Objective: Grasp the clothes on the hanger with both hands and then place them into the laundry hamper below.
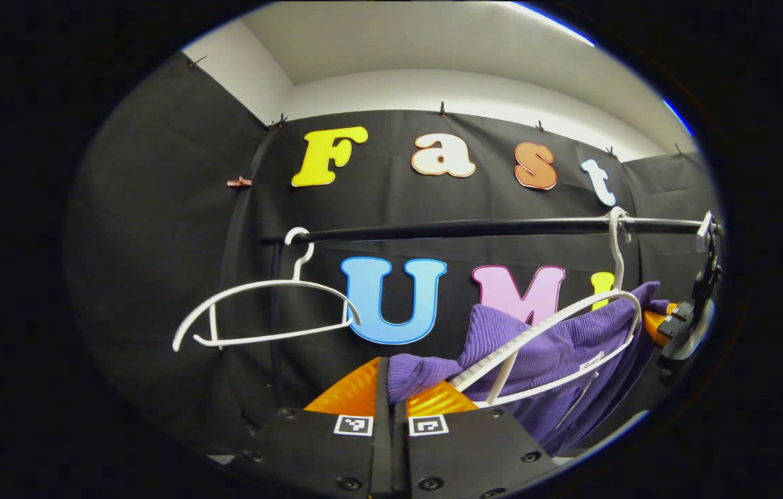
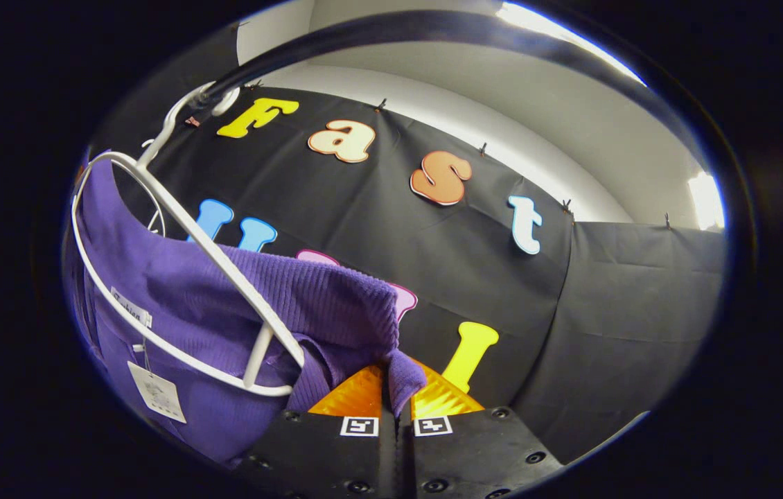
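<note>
Evidently both grippers, left (image 1: 391, 398) and right (image 2: 395, 391), pinch the purple sweater (image 2: 280, 298). That frees it from the white hanger (image 2: 183, 249)

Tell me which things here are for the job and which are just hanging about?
For the job:
purple top, pinched by both grippers
its hanger, tilted on the rail
left gripper
right gripper

Just hanging about:
bare hanger
paper tag on the top
</note>
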### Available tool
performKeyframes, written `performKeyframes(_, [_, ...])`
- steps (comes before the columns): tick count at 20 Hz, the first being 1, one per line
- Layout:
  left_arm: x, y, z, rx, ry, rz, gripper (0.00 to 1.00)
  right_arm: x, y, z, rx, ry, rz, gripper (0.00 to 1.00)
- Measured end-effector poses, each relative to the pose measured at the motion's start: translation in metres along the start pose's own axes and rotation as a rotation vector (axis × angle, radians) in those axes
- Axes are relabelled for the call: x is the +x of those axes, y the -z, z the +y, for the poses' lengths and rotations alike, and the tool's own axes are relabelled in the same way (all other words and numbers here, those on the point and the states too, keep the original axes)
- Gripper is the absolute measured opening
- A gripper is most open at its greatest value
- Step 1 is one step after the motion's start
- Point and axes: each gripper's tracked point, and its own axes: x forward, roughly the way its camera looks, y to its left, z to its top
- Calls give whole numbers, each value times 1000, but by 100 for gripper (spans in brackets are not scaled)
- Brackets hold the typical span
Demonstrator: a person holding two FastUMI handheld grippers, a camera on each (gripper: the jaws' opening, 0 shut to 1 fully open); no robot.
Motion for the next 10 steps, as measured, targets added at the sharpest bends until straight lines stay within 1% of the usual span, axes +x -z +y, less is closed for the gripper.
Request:
performKeyframes(1, [1,2,1,-25,21,14,5,1,3,-3,4,0,-1,4])
performKeyframes(3, [4,5,-1,-58,63,58,5,2,18,2,-23,-8,14,4])
performKeyframes(4, [4,5,-3,-46,82,73,5,1,23,5,-44,-6,23,4])
performKeyframes(6, [3,3,-2,-8,92,84,5,1,40,14,-66,-33,65,4])
performKeyframes(8, [0,2,0,-12,103,84,5,-3,64,28,-57,-67,109,4])
performKeyframes(10, [-3,1,6,-48,110,77,5,-7,68,42,-7,-97,114,4])
